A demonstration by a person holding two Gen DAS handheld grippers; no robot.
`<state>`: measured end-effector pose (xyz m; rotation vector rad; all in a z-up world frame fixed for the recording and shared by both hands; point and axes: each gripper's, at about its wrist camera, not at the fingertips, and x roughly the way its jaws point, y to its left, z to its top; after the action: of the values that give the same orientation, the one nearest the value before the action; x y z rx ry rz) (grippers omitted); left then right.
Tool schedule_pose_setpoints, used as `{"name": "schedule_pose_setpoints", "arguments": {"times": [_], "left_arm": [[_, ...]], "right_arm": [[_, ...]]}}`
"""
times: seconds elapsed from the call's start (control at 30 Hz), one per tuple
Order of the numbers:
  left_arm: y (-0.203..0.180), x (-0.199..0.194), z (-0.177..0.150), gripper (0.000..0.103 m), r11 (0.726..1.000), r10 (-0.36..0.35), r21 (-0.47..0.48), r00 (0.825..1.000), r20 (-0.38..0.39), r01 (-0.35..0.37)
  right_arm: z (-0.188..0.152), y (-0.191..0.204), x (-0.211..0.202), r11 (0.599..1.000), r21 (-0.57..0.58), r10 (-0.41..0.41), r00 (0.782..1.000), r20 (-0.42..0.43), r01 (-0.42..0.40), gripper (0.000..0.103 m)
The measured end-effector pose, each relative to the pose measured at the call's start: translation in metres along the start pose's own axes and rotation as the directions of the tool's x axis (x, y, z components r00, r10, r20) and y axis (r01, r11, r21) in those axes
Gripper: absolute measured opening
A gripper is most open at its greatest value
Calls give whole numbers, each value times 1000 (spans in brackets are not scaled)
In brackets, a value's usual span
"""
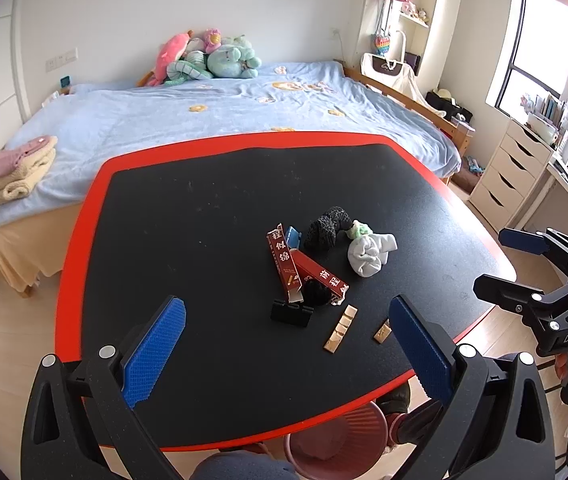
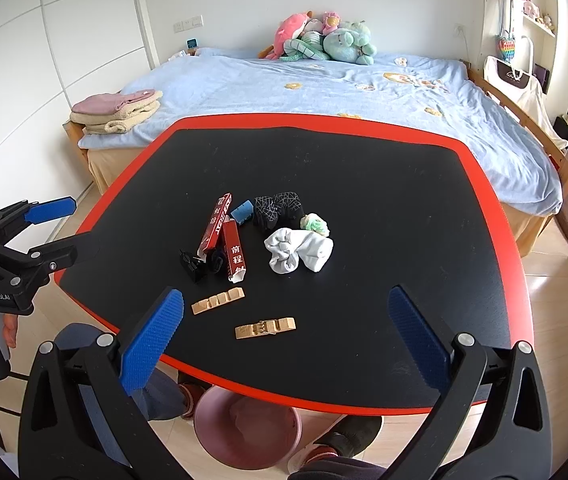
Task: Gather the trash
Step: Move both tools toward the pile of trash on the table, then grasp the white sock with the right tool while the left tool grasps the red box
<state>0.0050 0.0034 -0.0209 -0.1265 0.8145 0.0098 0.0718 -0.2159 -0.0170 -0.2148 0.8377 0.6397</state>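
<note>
On the black table (image 1: pixel 204 208) (image 2: pixel 384 184) lie two red cartons (image 1: pixel 284 264) (image 2: pixel 232 254), a white sock ball (image 1: pixel 368 254) (image 2: pixel 298 254), a black patterned sock (image 1: pixel 326 230) (image 2: pixel 278 208), a black clip (image 1: pixel 291 314) (image 2: pixel 193 266) and two wooden clothespin halves (image 1: pixel 340 328) (image 2: pixel 265 327). A pink bin (image 1: pixel 336 436) (image 2: pixel 244 428) stands under the near edge. My left gripper (image 1: pixel 288 352) hovers open above the near edge. My right gripper (image 2: pixel 284 340) is open too, nothing between its fingers.
A small blue item (image 1: pixel 294 237) (image 2: pixel 243 211) and a green-white wad (image 1: pixel 358 230) (image 2: pixel 316 224) lie among the pile. A bed (image 1: pixel 224 112) with plush toys stands behind the table. White drawers (image 1: pixel 512 168) sit at the right. A person's shoes (image 2: pixel 324 448) are beside the bin.
</note>
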Motion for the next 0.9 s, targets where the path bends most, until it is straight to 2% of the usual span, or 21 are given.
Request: {"name": "schedule_pose_setpoints", "arguments": {"times": [0.53, 0.9], "left_arm": [[7, 15, 6, 98, 999, -10, -32, 999, -36, 9], [14, 62, 30, 98, 994, -62, -94, 993, -103, 52]], "right_arm": [[3, -3, 17, 1000, 10, 12, 1000, -24, -12, 100], [18, -13, 55, 1000, 14, 22, 998, -66, -21, 100]]}}
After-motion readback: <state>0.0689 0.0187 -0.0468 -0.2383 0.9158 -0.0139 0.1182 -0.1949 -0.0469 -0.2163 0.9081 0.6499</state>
